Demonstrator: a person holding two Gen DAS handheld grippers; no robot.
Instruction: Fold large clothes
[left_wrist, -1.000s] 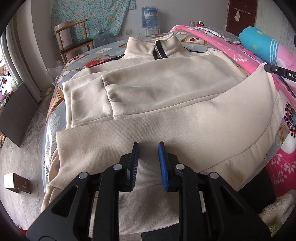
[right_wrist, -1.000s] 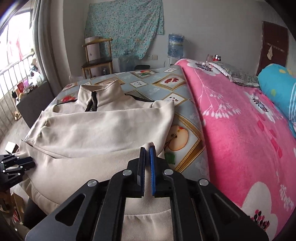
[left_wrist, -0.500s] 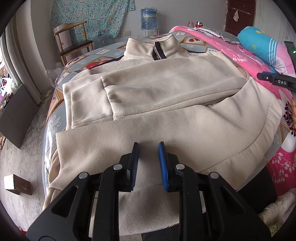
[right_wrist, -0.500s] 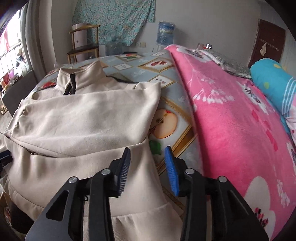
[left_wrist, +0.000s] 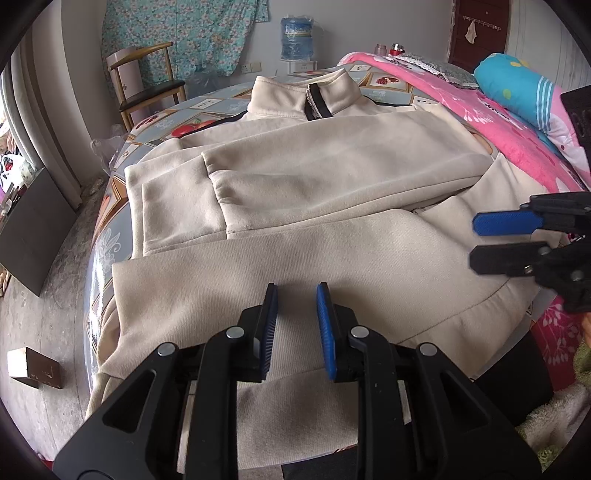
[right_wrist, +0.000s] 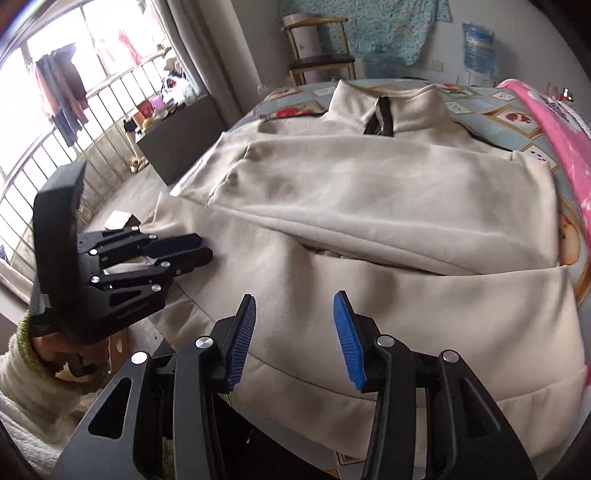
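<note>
A large cream zip-collar sweatshirt (left_wrist: 314, 177) lies flat on the bed, collar at the far end, both sleeves folded across the chest. It also shows in the right wrist view (right_wrist: 388, 206). My left gripper (left_wrist: 295, 295) is open and empty, hovering over the hem's left part. My right gripper (right_wrist: 293, 304) is open and empty above the hem near its middle. In the left wrist view the right gripper (left_wrist: 480, 240) shows at the right, jaws apart. In the right wrist view the left gripper (right_wrist: 201, 251) shows at the left.
A patterned sheet (left_wrist: 384, 79) covers the bed. A pink blanket (left_wrist: 513, 140) and blue pillow (left_wrist: 517, 88) lie on the right. A wooden chair (left_wrist: 147, 88) and water bottle (left_wrist: 295, 37) stand beyond. A small box (left_wrist: 33, 367) lies on the floor at left.
My right gripper opened, let go of the sweatshirt's right hem corner and swung left over the hem's middle. The lifted hem now lies flat. My left gripper stayed put.
</note>
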